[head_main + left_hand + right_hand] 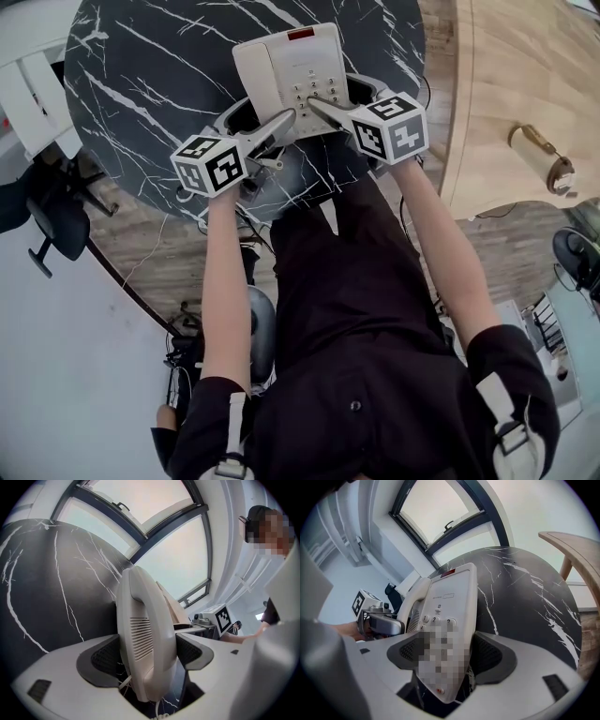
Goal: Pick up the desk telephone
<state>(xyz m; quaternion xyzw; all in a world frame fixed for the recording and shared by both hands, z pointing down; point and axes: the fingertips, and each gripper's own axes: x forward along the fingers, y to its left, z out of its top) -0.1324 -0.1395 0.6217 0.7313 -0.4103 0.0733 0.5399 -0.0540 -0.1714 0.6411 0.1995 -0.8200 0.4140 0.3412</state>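
Observation:
A white desk telephone (pixel 292 70) with a keypad and a red strip lies over the near part of the round black marble table (pixel 169 84). My left gripper (pixel 267 124) is shut on its handset side; in the left gripper view the ribbed handset (pixel 145 634) sits clamped between both dark pads of that gripper (pixel 147 656). My right gripper (pixel 339 101) is shut on the keypad side, and the right gripper view shows the telephone's body (pixel 452 606) wedged between the pads of that gripper (pixel 445 656). Whether the telephone touches the table I cannot tell.
A light wooden counter (pixel 506 94) stands to the right of the table, with a brown handle (pixel 539 155) on it. An office chair (pixel 56 225) and a white rail (pixel 33 94) are at the left. Large windows (pixel 154 522) lie beyond the table.

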